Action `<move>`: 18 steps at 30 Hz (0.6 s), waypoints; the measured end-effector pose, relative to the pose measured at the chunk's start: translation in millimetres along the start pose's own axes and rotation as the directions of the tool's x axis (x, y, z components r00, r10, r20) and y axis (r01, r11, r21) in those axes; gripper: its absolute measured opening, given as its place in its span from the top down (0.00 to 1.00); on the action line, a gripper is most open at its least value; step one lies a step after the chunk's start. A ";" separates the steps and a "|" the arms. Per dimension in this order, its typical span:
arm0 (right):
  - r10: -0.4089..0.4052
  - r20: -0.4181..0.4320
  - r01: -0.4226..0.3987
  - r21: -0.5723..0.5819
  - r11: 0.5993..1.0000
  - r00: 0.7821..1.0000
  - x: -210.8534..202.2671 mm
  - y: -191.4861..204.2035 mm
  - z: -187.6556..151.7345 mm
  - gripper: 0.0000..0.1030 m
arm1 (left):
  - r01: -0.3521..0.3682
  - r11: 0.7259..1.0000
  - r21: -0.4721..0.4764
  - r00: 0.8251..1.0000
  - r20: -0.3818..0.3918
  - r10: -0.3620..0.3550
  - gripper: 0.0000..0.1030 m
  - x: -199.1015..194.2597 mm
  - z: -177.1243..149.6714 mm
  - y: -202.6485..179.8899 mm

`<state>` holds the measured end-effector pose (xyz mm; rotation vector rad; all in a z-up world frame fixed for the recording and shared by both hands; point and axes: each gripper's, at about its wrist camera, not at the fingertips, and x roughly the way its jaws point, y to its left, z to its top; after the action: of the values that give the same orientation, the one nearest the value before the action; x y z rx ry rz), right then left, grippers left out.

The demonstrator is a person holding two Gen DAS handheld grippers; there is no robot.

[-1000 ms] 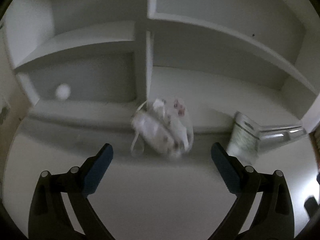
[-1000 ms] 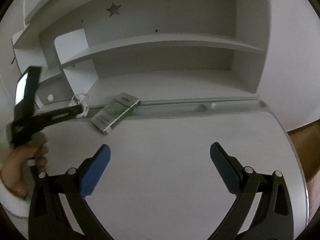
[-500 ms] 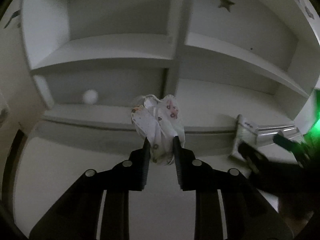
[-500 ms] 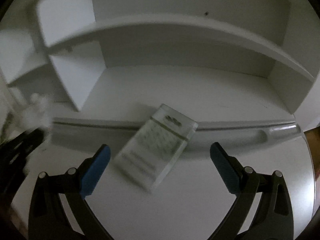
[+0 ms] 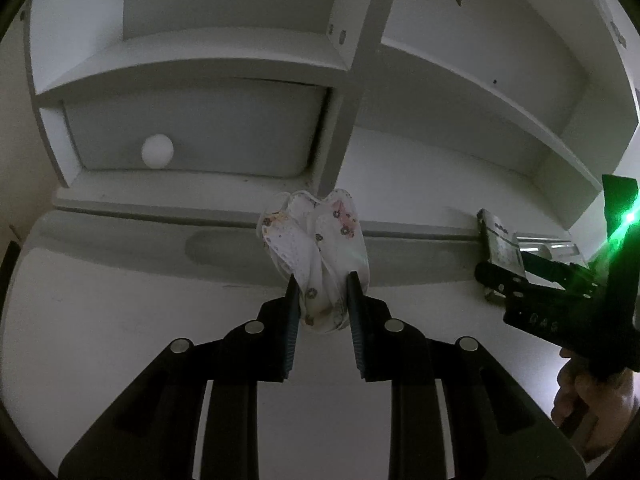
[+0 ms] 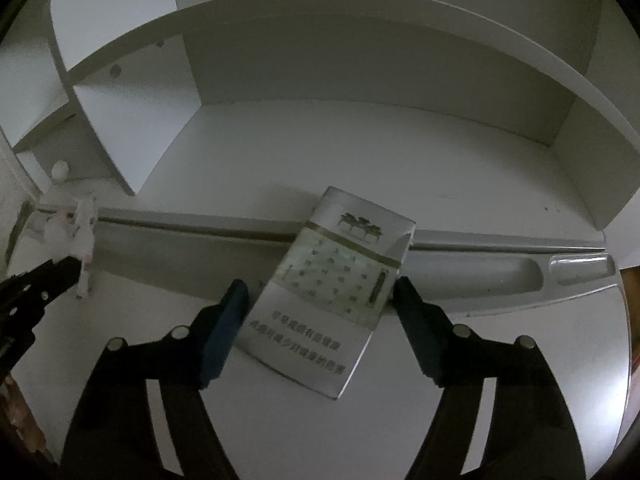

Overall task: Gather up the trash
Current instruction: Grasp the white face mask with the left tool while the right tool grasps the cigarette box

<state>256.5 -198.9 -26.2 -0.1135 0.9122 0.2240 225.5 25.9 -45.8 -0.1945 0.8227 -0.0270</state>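
Note:
My left gripper (image 5: 320, 284) is shut on a crumpled white face mask with small printed figures (image 5: 320, 240), held just above the white desk (image 5: 120, 320). The mask also shows at the far left of the right wrist view (image 6: 82, 236). A white and green cigarette pack (image 6: 332, 288) lies tilted on the desk, its far end on the pen groove. My right gripper (image 6: 318, 288) is partly closed around the pack, its jaws beside the pack's long sides, the right one touching, the left one near. The pack also shows in the left wrist view (image 5: 500, 246).
A white hutch with shelves (image 6: 360, 152) stands at the back of the desk. A small white ball (image 5: 157, 151) sits in its lower left cubby. A long pen groove (image 6: 500, 276) runs along the desk's back edge. The room is dim.
My left gripper closed on the mask and lifted it slightly. My right gripper moved in on the cigarette pack and narrowed its jaws around it.

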 end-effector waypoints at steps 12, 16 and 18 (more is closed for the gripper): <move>0.036 0.043 -0.037 0.019 0.999 0.998 -57.6 -54.6 -52.3 0.43 | 0.037 0.999 0.039 0.999 0.002 -0.037 0.79 -9.4 -3.3 -7.6; 0.019 0.028 -0.020 0.045 0.999 0.999 -62.7 -69.5 -69.3 0.43 | 0.038 0.998 0.051 0.999 -0.002 -0.038 0.79 -6.1 -0.2 -15.1; 0.013 0.027 -0.015 0.058 0.998 1.000 -65.2 -76.7 -74.9 0.43 | 0.038 0.998 0.059 0.999 -0.004 -0.038 0.79 -4.8 -0.1 -17.5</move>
<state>178.6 -297.1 -19.8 -0.0502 0.8921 0.2117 223.1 9.1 -39.2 -0.1546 0.8200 -0.0872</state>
